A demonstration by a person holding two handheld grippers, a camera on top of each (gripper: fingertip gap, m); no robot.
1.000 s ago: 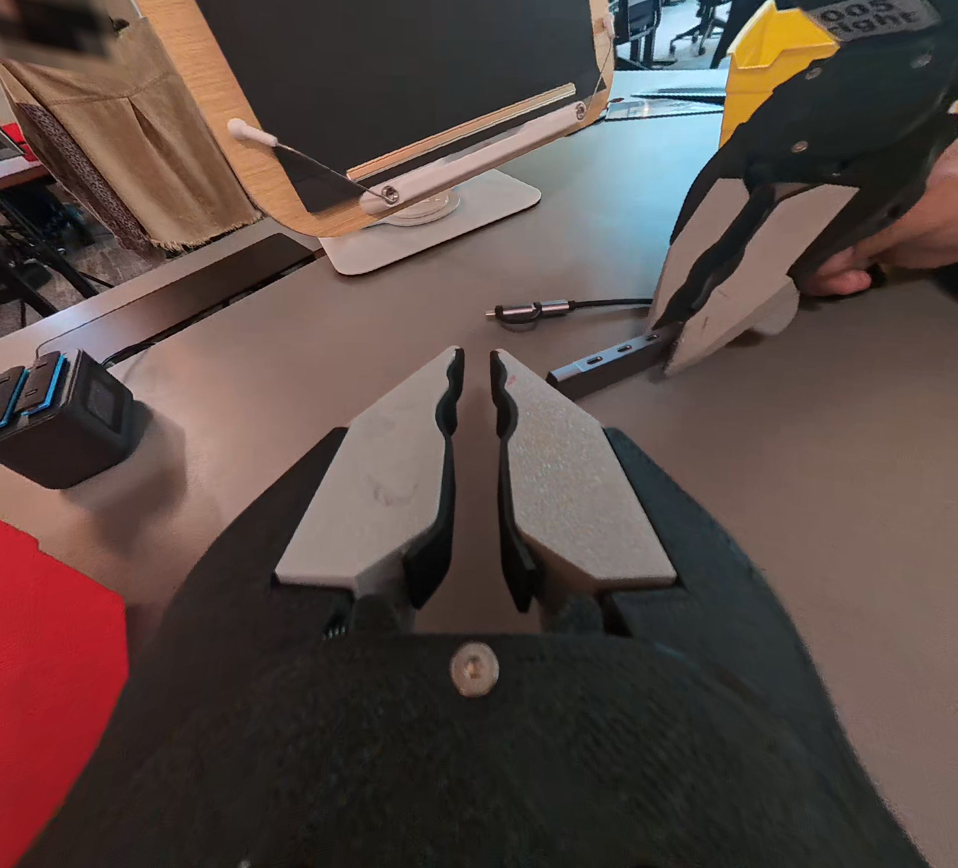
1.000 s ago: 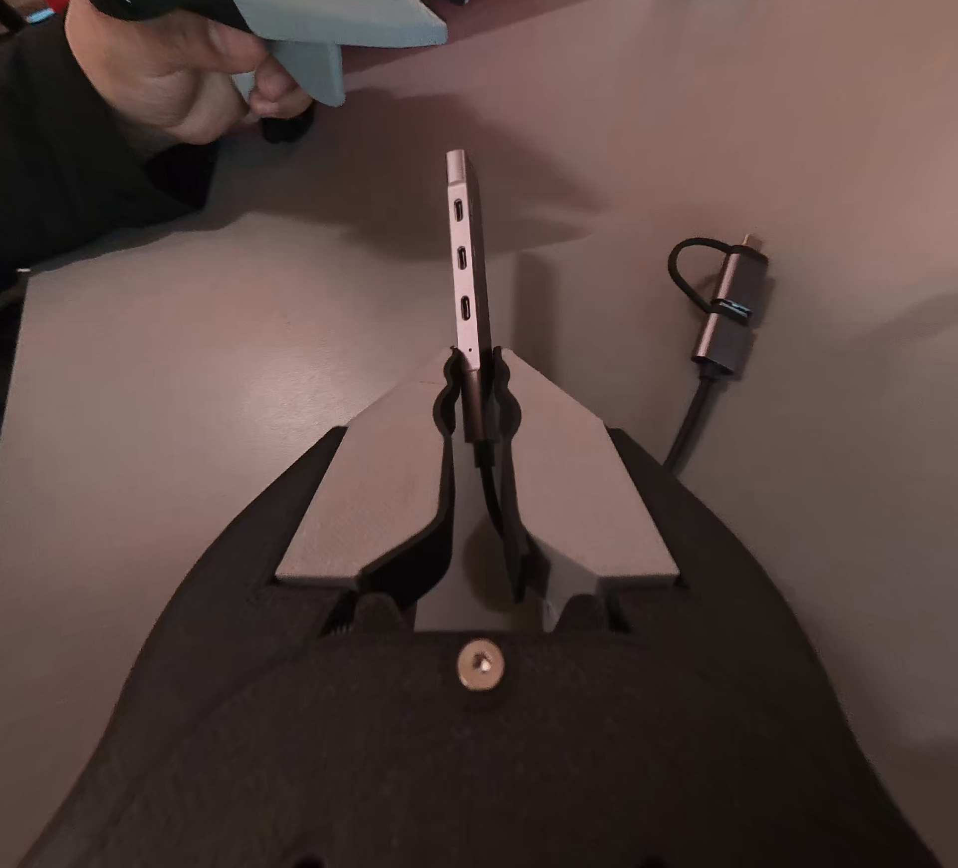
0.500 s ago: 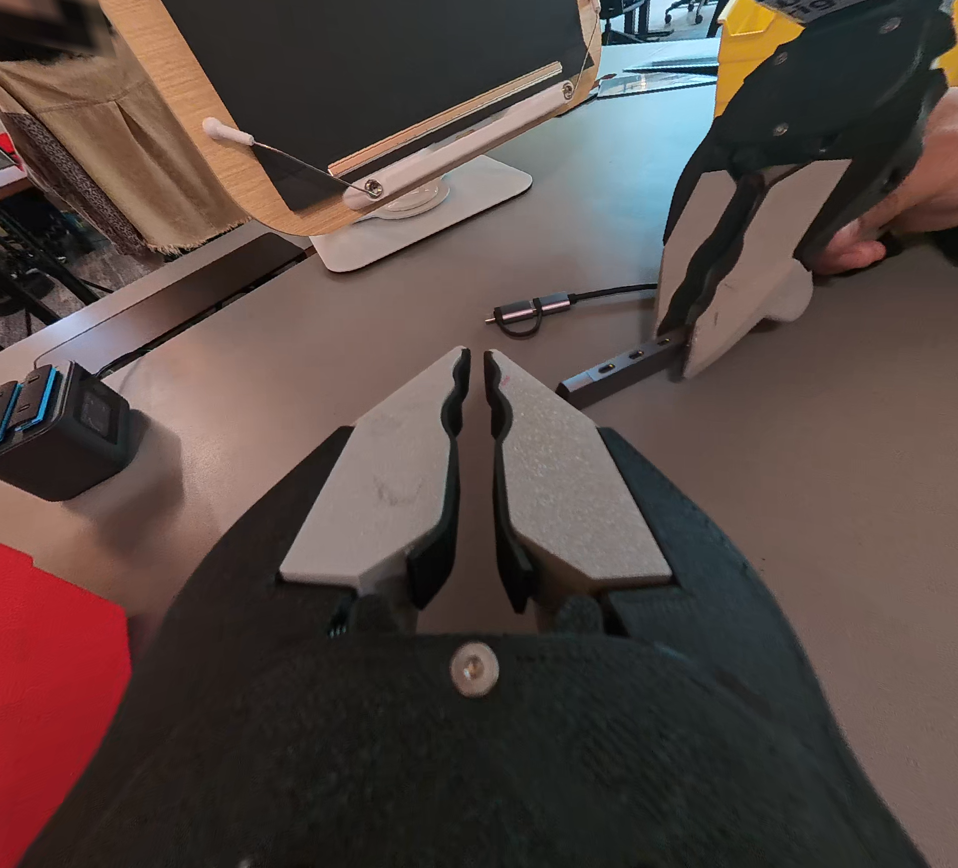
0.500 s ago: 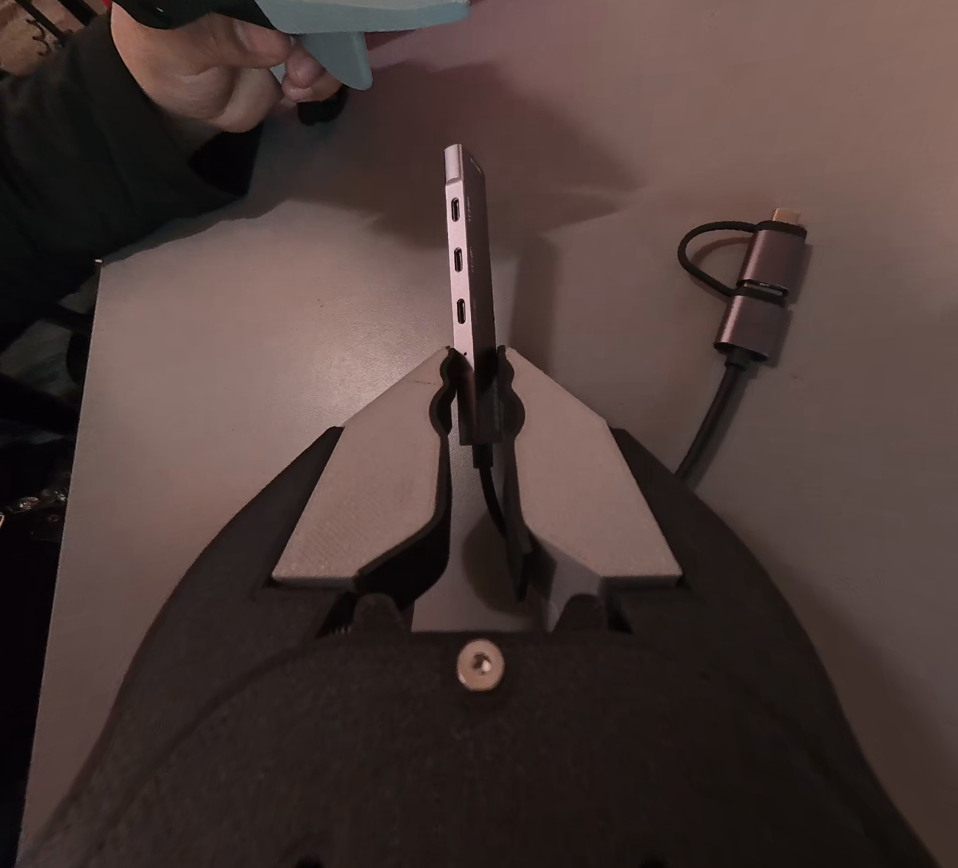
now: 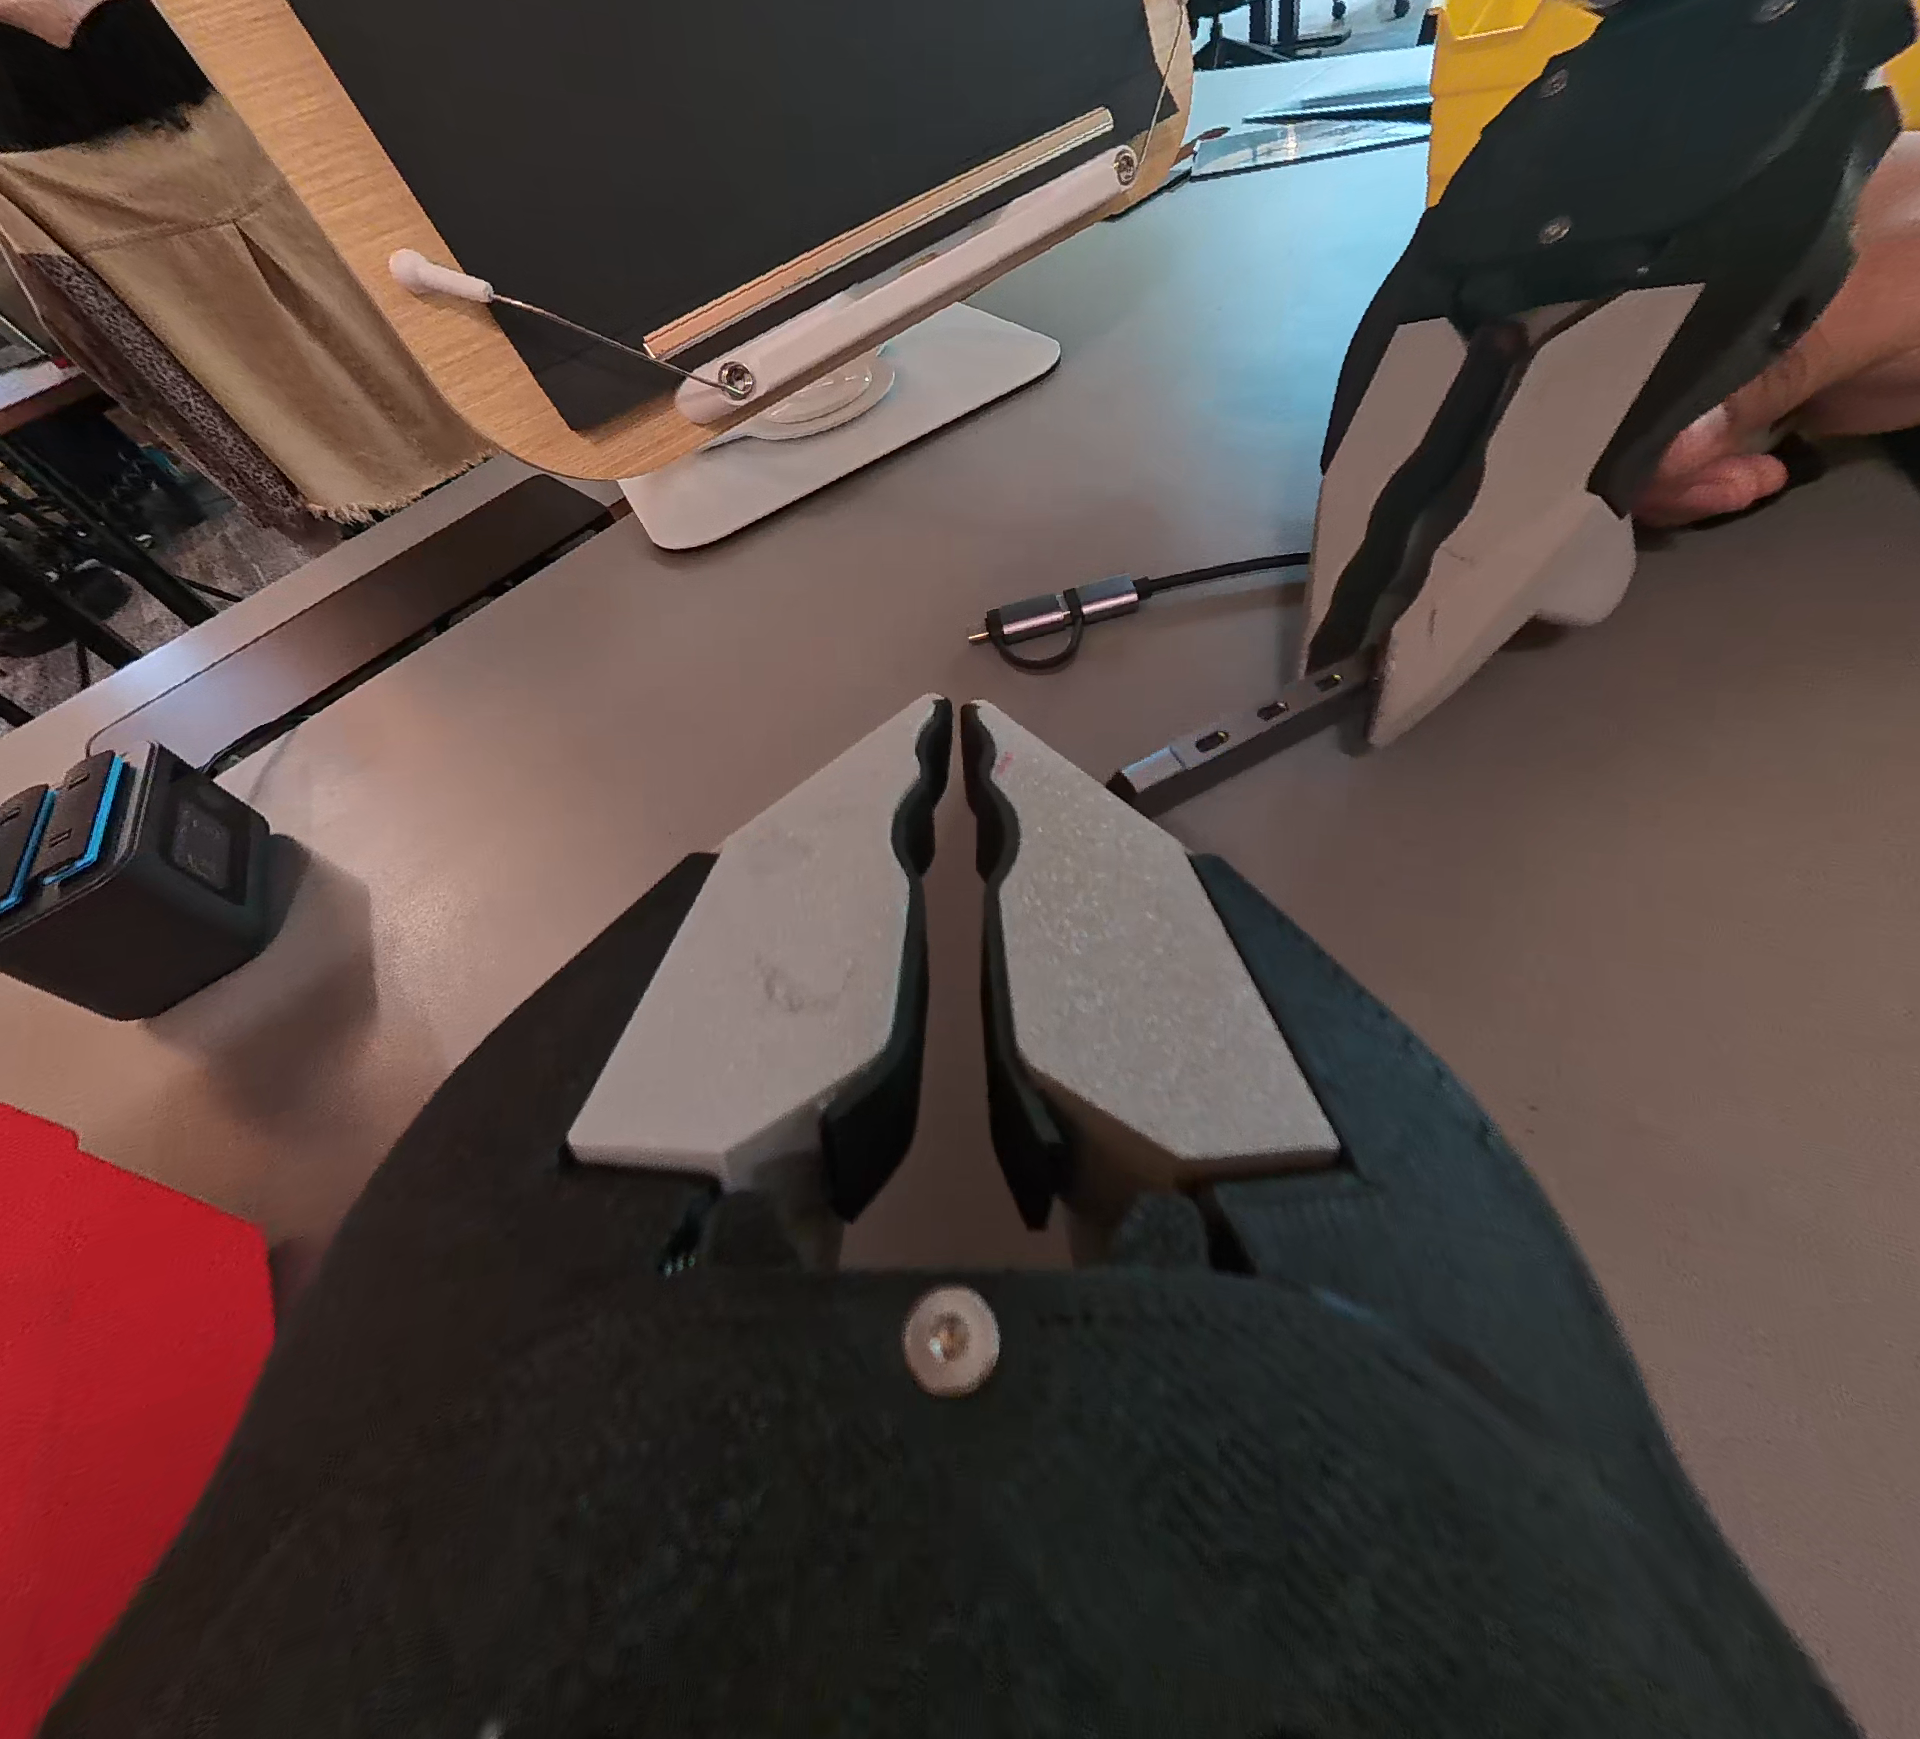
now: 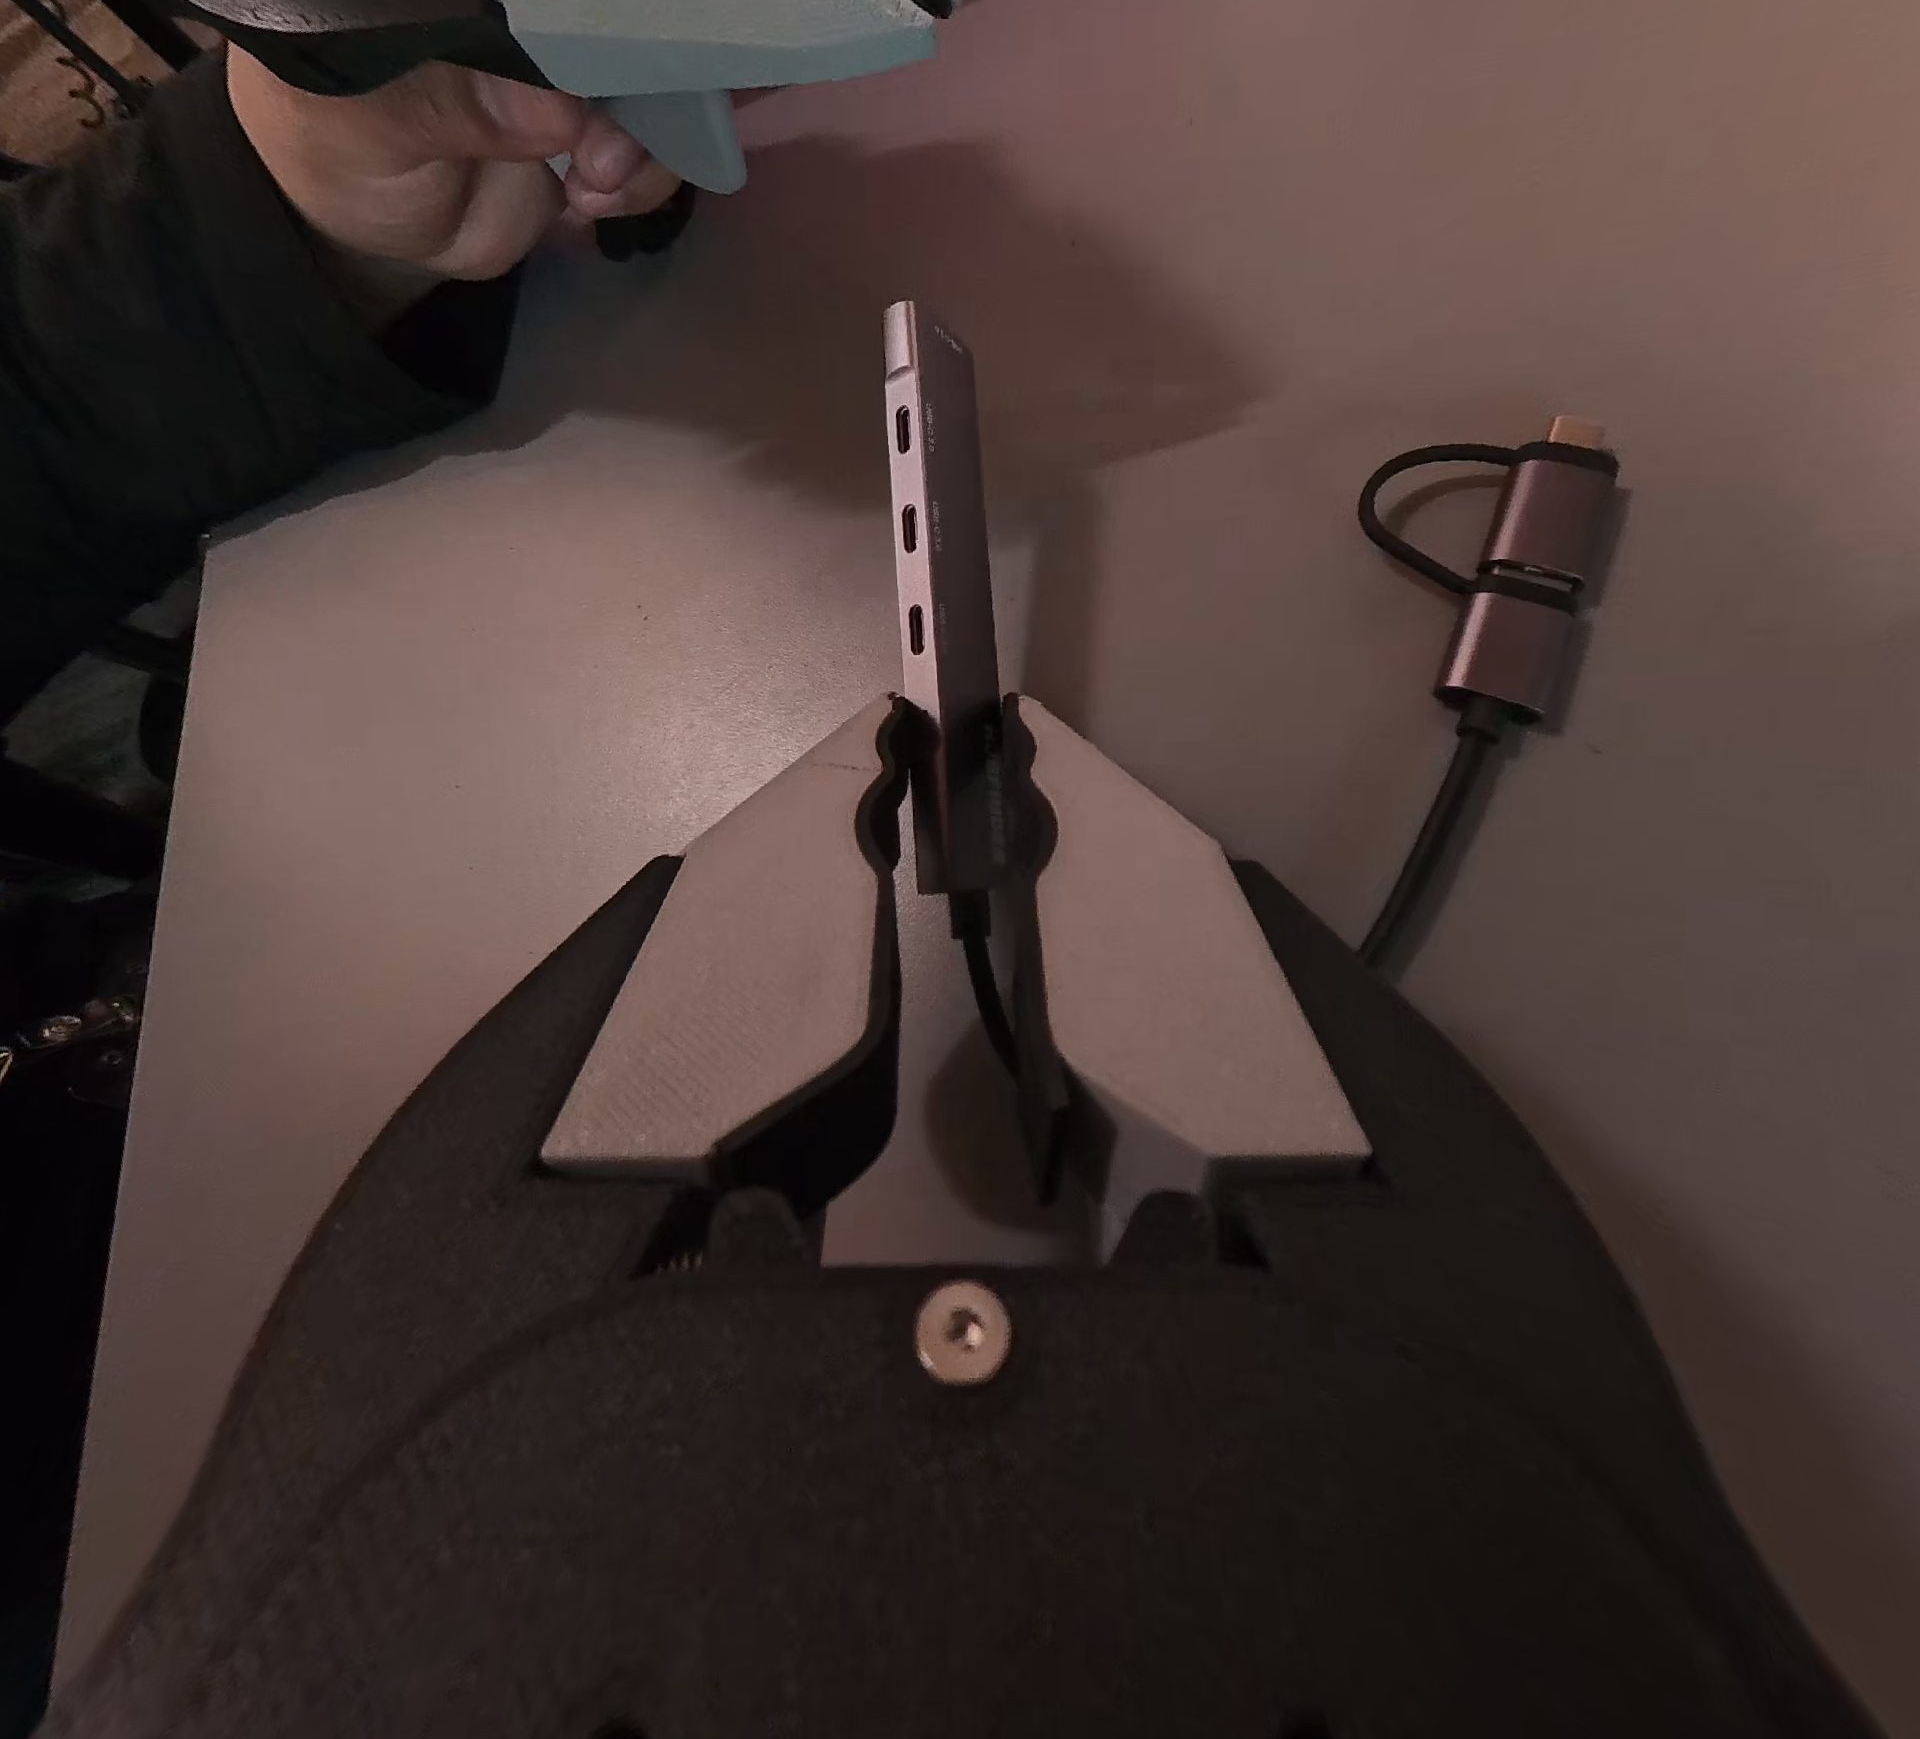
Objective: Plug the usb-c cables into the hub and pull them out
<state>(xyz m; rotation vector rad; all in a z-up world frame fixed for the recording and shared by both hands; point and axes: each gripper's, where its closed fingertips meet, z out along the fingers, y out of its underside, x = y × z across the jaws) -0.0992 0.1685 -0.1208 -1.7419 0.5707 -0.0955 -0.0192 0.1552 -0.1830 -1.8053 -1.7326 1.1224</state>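
right gripper (image 6: 951,723): fingers clamped on the cable end of the hub (image 6: 940,526); hub lies flat on the table (image 6: 520,702), three ports facing the camera side, all empty
left gripper (image 5: 954,721): fingers nearly closed, thin gap, nothing between them; held above the table, tips just short of the hub's free end
plug (image 5: 1055,614): grey connector with tethered adapter at the end of the hub's cable, loose on the table, near the hub, apart from it
writing: grey tag with print on top of the right gripper; small print on the hub, too small to read
table: matte grey; edge shows in the right wrist view, left side
room: wood-framed dark monitor (image 5: 665,58) on a white base at the far edge; black box (image 5: 135,879) with blue trim near the left edge; red object (image 5: 114,1377) at near left; yellow bin (image 5: 1486,58); office chairs behind
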